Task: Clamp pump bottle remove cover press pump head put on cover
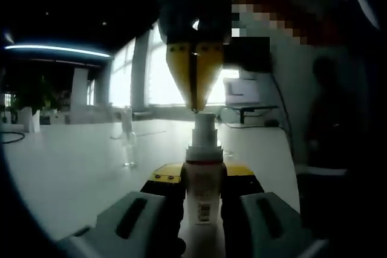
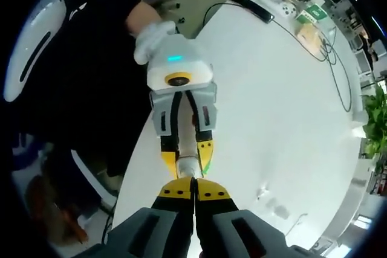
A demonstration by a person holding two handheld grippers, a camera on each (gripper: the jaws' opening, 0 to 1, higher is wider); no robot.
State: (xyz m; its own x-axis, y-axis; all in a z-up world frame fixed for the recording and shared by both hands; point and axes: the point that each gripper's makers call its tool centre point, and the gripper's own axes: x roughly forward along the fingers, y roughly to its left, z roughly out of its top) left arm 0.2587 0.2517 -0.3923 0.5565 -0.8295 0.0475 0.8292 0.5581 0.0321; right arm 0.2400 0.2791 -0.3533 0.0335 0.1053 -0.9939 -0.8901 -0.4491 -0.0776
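Two grippers met at the pump bottle above the white tabletop. The left gripper had its fingers clenched on the bottle's body, holding it upright. The right gripper, fingers pressed together, touched the pump head from above. A clear cover stood apart on the tabletop.

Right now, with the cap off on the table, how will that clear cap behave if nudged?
The clear cap stands upright alone on the smooth white table, so it would probably slide easily. It looks thin and hollow, likely very light. Tall and narrow, it may tip and then roll.
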